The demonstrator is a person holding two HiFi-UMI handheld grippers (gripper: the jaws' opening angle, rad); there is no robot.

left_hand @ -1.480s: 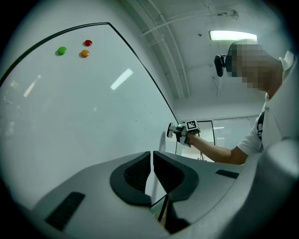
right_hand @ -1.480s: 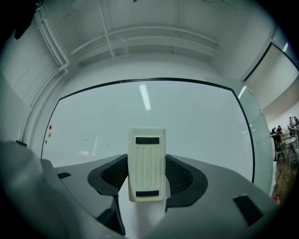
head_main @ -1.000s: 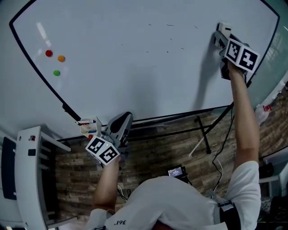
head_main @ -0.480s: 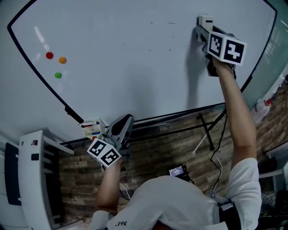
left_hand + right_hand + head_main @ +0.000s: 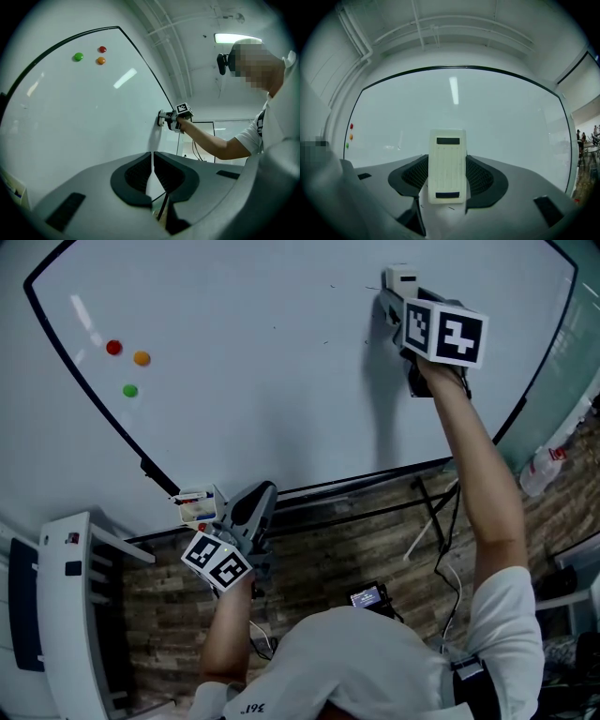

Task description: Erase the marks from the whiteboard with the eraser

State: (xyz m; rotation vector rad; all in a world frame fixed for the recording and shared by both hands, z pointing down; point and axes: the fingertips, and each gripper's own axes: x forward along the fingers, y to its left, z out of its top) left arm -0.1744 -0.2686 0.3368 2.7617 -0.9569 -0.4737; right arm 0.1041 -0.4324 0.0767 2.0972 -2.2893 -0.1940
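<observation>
1. The head view looks steeply down from above the person, onto the whiteboard and the wood floor under it.
2. The left gripper view sits low near the board's bottom edge. It faces up along the surface toward the right gripper, which shows small and far off.
3. The right gripper view faces the board squarely and close, past the eraser (the board nearly fills it).
4. All three views share the coloured magnets.

whiteboard | three magnets near left edge | eraser against upper right | faint marks beside it
</observation>
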